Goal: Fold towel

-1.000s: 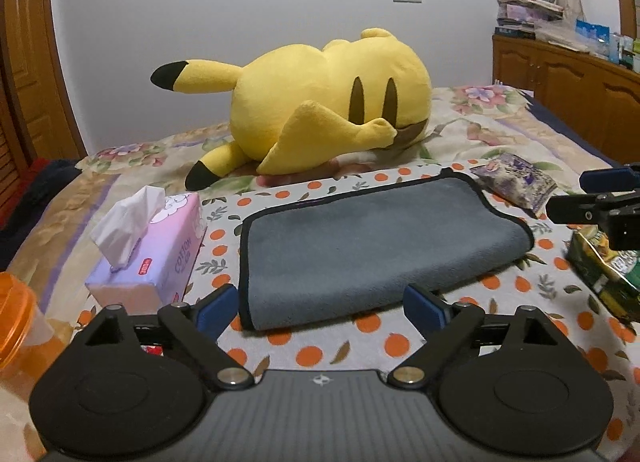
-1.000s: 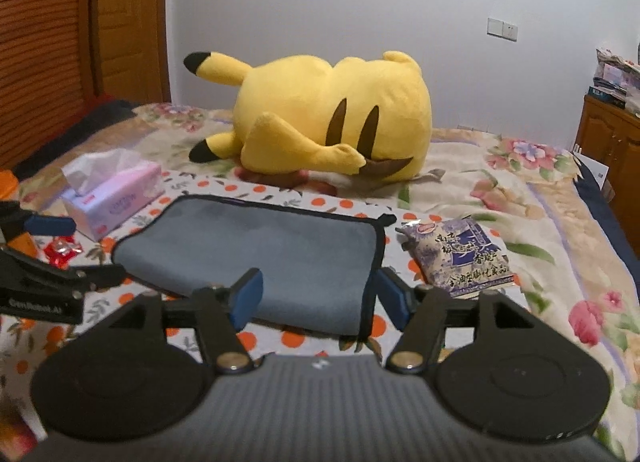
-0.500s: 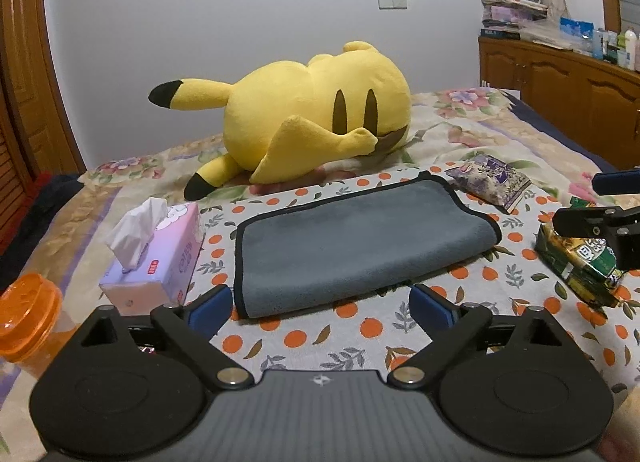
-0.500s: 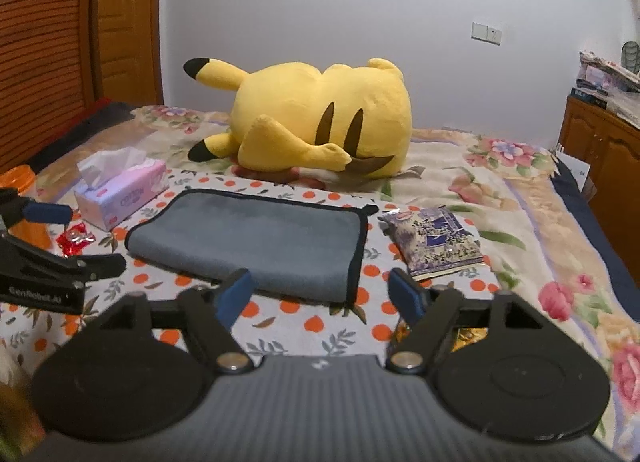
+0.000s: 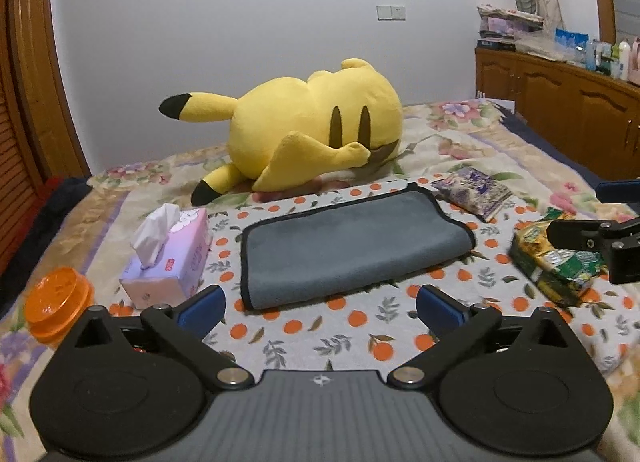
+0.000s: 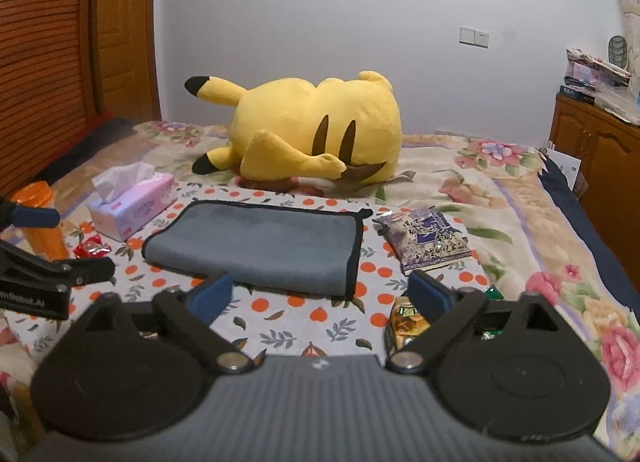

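Both grippers backed off — left gripper and right gripper spread empty; grey towel lies ahead, long axis crosswise, near both.

The room light is soft and a bit dim, with no strong glare. Small, soft shadows sit under things. Both pictures bend round at the edges, and the corners go dark. The far left edge of the right view looks blurry.
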Motion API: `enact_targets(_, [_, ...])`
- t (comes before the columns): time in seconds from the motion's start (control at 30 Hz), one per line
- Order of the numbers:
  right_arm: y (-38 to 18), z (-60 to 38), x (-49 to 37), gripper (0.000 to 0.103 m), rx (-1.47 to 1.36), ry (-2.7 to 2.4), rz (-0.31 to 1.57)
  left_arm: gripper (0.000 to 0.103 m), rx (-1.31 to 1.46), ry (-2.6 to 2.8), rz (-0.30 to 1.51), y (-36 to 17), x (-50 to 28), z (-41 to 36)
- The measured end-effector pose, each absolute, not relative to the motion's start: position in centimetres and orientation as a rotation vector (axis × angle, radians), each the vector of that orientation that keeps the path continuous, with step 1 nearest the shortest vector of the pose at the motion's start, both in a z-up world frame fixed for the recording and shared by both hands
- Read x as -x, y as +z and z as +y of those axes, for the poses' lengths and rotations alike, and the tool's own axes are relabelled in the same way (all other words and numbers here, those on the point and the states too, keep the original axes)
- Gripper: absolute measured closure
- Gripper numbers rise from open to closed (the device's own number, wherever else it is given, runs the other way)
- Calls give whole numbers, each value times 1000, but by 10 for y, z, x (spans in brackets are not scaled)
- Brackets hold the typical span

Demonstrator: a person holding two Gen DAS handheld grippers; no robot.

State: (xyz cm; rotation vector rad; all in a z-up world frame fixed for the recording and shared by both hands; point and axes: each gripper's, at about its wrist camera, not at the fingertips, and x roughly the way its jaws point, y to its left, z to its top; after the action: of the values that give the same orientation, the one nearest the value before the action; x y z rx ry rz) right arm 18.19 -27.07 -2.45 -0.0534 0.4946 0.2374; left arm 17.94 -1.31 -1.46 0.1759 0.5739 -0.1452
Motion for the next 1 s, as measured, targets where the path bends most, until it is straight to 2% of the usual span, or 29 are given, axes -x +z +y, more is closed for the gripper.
enact_targets(0.67, [12, -281, -149, 0, 23, 243, 479, 0, -120, -107, 570, 30, -131, -2])
enact_targets(1.0, [18, -283, -125, 0, 9, 233, 461, 0, -136, -103, 557, 35, -100, 0])
